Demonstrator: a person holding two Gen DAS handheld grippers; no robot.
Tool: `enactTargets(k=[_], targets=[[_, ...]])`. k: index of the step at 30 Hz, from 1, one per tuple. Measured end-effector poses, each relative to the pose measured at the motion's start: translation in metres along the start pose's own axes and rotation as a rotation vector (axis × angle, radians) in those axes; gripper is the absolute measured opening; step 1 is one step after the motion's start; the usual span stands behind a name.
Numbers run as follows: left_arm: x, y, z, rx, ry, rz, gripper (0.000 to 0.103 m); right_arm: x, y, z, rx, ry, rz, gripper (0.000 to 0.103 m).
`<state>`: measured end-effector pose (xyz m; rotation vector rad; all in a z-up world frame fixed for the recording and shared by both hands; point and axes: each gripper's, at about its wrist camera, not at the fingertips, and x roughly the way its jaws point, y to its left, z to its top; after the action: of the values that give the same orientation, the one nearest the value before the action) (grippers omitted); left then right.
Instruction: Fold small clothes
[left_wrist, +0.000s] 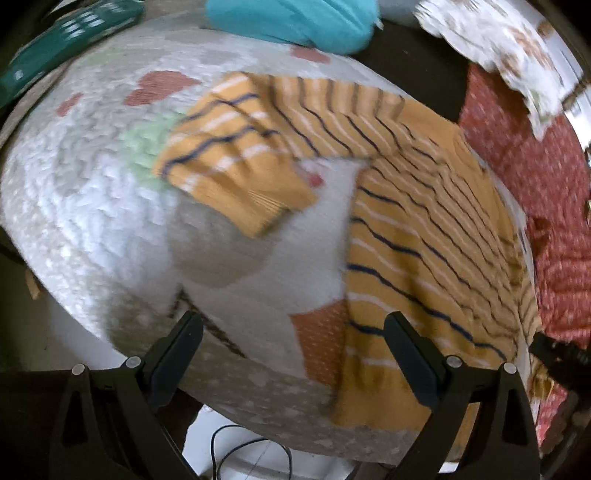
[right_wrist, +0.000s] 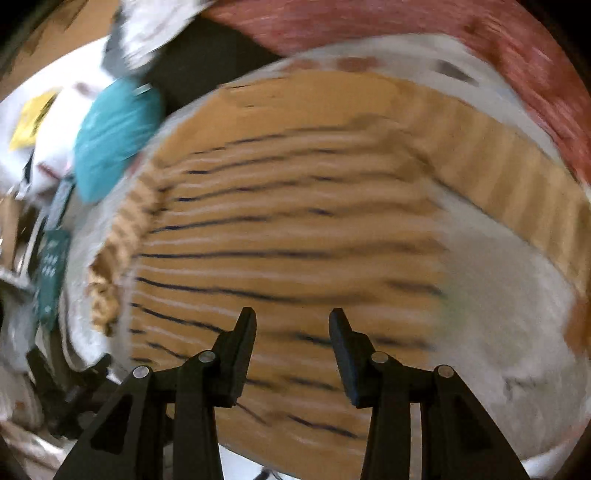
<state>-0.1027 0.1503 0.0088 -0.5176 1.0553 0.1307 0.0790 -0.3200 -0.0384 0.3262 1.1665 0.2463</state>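
Left gripper (left_wrist: 293, 330): fingers wide apart, nothing btwn them. Hangs over the near edge of a white quilt (left_wrist: 85, 206), w/ the sweater hem just beside its right finger.

Right gripper (right_wrist: 292, 321): fingers apart, narrower gap than left, nothing clamped. Hangs over the lower body of the sweater; contact w/ the cloth can't be told, view too blurred.

Sweater (left_wrist: 424, 236): small, mustard-yellow, thin navy + white stripes. Lies flat on the quilt, body to the right in left wrist view. One sleeve (left_wrist: 236, 155) runs out to the left and bends back toward the camera, ribbed cuff at its end. Same sweater (right_wrist: 288, 229) fills most of right wrist view, stripes running across, its other sleeve (right_wrist: 517, 177) stretched out to the upper right.

Quilt: white, bumpy texture, patches in red, green, grey, orange. Covers a rounded surface under the sweater.

Teal cloth (left_wrist: 295, 18): bunched, at far edge of quilt; also seen upper left in right wrist view (right_wrist: 114, 140).

Red patterned cloth (left_wrist: 535, 177): right of quilt, well apart from left gripper.

White floral cloth (left_wrist: 498, 44): above the red cloth, top right.

Green patterned item (left_wrist: 55, 40): top left, off the quilt; prob. a box or bag, too blurred to say.

Black cable (left_wrist: 251, 446): on pale floor below the quilt edge.
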Motion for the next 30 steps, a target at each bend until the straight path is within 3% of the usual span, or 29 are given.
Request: enactTargets(k=[3, 9, 17, 27, 30], targets=[[0.005, -0.013, -0.004, 0.036, 0.021, -0.031, 0.098, -0.008, -0.038, -0.025, 0.075, -0.017, -0.003, 0.045], [0.026, -0.033, -0.011, 0.067, 0.112, -0.079, 0.098, -0.004, -0.068, -0.057, 0.115, -0.023, 0.026, 0.047], [0.043, -0.054, -0.016, 0.117, 0.157, -0.014, 0.098, 0.002, -0.056, -0.087, 0.106, -0.019, 0.027, 0.052], [0.056, -0.067, -0.007, 0.161, 0.193, 0.028, 0.098, 0.012, -0.04, -0.101, 0.06, -0.003, -0.002, 0.052], [0.056, -0.073, -0.009, 0.22, 0.202, 0.089, 0.076, 0.016, -0.037, -0.105, 0.055, -0.004, -0.013, 0.055]])
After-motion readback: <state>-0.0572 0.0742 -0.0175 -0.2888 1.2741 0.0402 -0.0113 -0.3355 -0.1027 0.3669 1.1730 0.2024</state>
